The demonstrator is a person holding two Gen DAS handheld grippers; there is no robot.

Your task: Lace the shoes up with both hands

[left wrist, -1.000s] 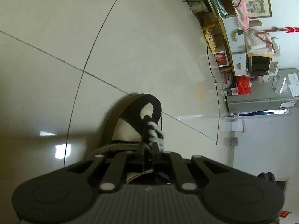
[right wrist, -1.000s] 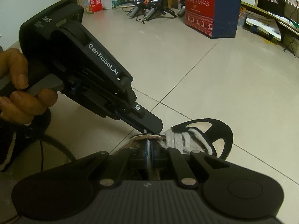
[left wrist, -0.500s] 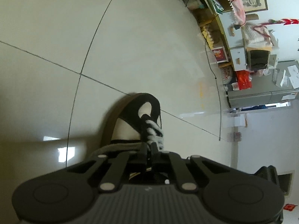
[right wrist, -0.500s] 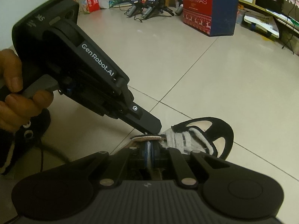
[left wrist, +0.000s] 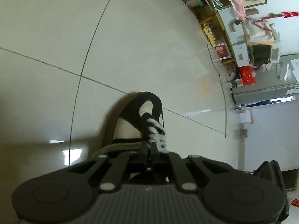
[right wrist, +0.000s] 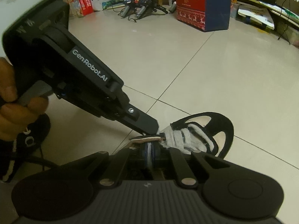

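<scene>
Pinching white lace (right wrist: 149,152), right hand-held gripper (right wrist: 149,150) clamped at tongue of black shoe (right wrist: 222,128) on floor (right wrist: 224,74); left hand-held gripper (right wrist: 152,128) closed, tips near tongue.

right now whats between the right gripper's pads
A strand of white shoelace sits pinched between the blue pads of the right gripper, running toward the sneaker. Where the strand goes below the pads is covered by the gripper body.

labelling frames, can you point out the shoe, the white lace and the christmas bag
shoe (right wrist: 224,125): right wrist view, black toe cap
white lace (right wrist: 194,138): right wrist view, crossed rows over the tongue
christmas bag (right wrist: 216,9): right wrist view, blue side panel
</scene>
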